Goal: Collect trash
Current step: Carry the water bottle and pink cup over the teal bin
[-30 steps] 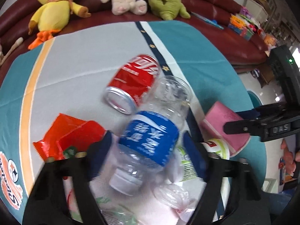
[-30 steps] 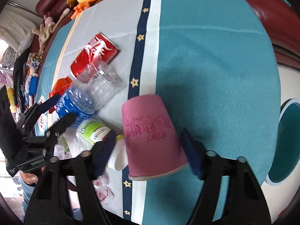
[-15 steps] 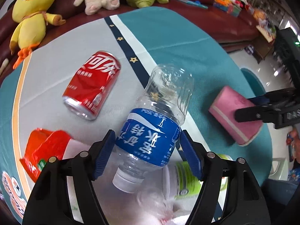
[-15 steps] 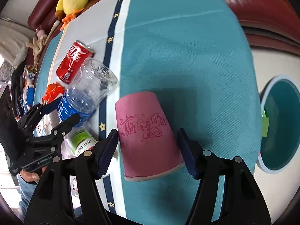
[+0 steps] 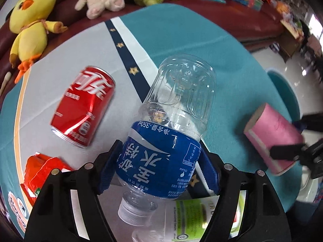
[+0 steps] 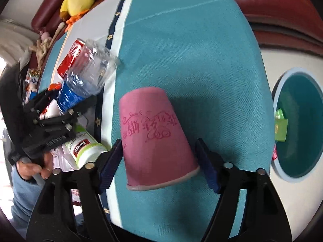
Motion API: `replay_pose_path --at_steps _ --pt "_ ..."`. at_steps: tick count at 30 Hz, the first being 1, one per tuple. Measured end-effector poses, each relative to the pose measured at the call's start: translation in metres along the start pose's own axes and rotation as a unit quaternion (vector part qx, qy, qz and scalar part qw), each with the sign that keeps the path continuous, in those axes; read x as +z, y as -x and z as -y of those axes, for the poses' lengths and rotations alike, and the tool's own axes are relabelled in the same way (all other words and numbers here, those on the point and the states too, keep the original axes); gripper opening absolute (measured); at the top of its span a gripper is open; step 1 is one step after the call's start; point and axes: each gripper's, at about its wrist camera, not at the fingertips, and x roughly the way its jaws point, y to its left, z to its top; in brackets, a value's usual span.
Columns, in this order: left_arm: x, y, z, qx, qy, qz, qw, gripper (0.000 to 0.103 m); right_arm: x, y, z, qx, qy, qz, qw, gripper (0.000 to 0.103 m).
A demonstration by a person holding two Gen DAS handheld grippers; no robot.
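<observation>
2 wrist views, steeply down, table [image 5: 181, 30] shared

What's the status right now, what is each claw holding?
Left gripper clamped on plastic bottle. Right gripper clamped on pink paper cup. Both lifted above table. Bin open at right, path clear.

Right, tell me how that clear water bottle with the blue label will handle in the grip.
The water bottle looks empty, so probably light. Its thin clear wall may dent under the left gripper. The glossy label could slip, and being round, it would likely roll if dropped on the tablecloth.
</observation>
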Motion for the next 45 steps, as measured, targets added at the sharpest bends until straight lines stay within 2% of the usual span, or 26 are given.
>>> replay_pose_path --at_steps 3,9,15,20,25,31,39,45 --pt "0.006 0.016 -0.003 -0.009 0.018 0.017 0.9997 0.074 -0.001 0.007 0.006 0.012 -0.013 0.016 1.0 0.059" --pt "0.019 0.048 0.014 -0.007 0.01 0.04 0.9991 0.074 -0.004 0.028 0.029 0.049 -0.047 0.041 0.997 0.059" --pt "0.032 0.059 0.056 -0.014 -0.029 0.045 0.9985 0.074 -0.015 0.061 0.064 0.064 -0.086 0.082 0.991 0.059" --pt "0.044 0.058 0.104 -0.035 -0.058 0.042 0.9968 0.074 -0.035 0.098 0.113 0.066 -0.136 0.131 0.98 0.059" --pt "0.054 0.044 0.171 -0.069 -0.093 0.032 0.9928 0.074 -0.063 0.138 0.177 0.056 -0.198 0.183 0.961 0.059" --pt "0.064 0.013 0.245 -0.092 -0.138 0.002 0.9862 0.074 -0.09 0.157 0.233 0.039 -0.248 0.205 0.946 0.06" --pt "0.074 -0.031 0.291 -0.1 -0.159 -0.044 0.9813 0.074 -0.103 0.152 0.28 0.03 -0.285 0.203 0.936 0.06" --pt "0.082 -0.051 0.305 -0.095 -0.15 -0.057 0.9825 0.074 -0.099 0.14 0.298 0.024 -0.294 0.184 0.938 0.06"
